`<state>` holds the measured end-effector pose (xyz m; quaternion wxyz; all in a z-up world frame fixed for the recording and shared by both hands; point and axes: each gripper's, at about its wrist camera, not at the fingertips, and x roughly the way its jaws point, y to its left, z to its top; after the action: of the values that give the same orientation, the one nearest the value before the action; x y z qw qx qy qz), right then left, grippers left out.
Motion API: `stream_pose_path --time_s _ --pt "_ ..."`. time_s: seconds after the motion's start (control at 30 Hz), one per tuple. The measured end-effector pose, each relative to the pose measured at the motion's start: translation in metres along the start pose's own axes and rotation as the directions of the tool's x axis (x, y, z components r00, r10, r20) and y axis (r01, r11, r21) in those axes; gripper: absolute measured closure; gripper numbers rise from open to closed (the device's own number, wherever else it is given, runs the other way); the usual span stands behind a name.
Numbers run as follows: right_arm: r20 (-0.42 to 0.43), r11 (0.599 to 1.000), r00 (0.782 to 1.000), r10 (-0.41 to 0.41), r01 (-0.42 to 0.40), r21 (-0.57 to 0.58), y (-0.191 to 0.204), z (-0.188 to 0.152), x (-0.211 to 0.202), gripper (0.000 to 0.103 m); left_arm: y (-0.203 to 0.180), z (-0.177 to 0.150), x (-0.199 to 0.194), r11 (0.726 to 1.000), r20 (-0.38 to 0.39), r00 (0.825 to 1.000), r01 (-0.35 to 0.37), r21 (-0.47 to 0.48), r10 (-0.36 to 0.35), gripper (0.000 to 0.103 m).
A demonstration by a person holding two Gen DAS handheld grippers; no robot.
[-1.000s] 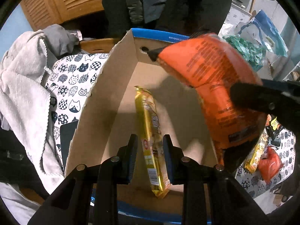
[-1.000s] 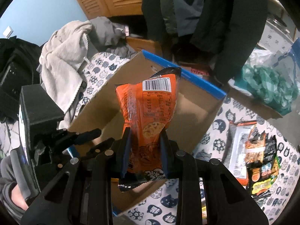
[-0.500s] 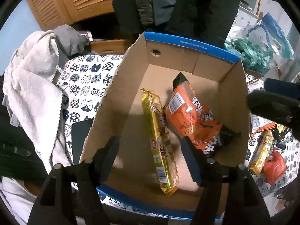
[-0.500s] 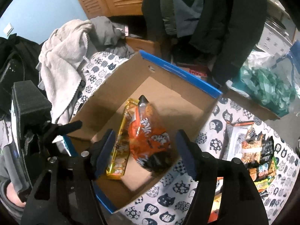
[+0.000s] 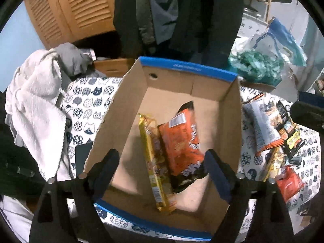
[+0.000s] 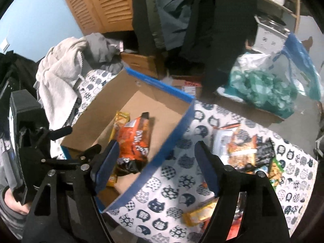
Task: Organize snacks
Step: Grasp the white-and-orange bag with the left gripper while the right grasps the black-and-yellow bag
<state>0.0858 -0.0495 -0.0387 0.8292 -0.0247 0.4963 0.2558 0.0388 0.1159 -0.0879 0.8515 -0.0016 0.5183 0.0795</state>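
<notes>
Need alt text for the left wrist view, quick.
A cardboard box on a cat-print cloth holds a yellow bar and an orange bag side by side. The open left tool hangs empty above them; more snacks lie right of the box.

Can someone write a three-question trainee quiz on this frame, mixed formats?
1. True or false: the orange snack bag lies inside the cardboard box.
2. Multiple choice: what lies right beside the orange bag in the box? A) a green bottle B) a long yellow snack pack C) a spoon
3. Fill in: the left claw and right claw are both ____, having just been opening, with nothing gripped.

Key: 1 true; 2 B; 3 open. More snack packets wait on the cat-print cloth outside the box.
</notes>
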Motion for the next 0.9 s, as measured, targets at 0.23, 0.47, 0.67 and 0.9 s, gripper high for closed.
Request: stream_pose_path --time_s 0.23,0.47,0.67,0.9 --pt "0.011 0.998 0.998 -0.059 0.059 0.030 -0.033 -0.012 -0.014 0.025 -0.024 0.006 -0.014 0.999 0.045 0.999 0.019 0.039 -0.021 0.014" --pt "0.001 0.992 0.995 -0.104 0.103 0.074 -0.066 -0.024 -0.023 0.025 -0.055 0.006 -0.022 0.986 0.048 0.992 0.114 0.121 -0.121 0.014" --pt "-0.035 0.984 0.989 -0.147 0.149 0.097 -0.099 -0.038 -0.021 0.025 -0.088 0.006 -0.019 0.973 0.049 0.992 0.105 0.205 -0.118 0.014" --pt "-0.082 0.974 0.979 -0.187 0.195 0.116 -0.135 -0.053 -0.014 0.025 -0.121 0.009 -0.016 0.963 0.007 0.991 0.129 0.237 -0.134 0.014"
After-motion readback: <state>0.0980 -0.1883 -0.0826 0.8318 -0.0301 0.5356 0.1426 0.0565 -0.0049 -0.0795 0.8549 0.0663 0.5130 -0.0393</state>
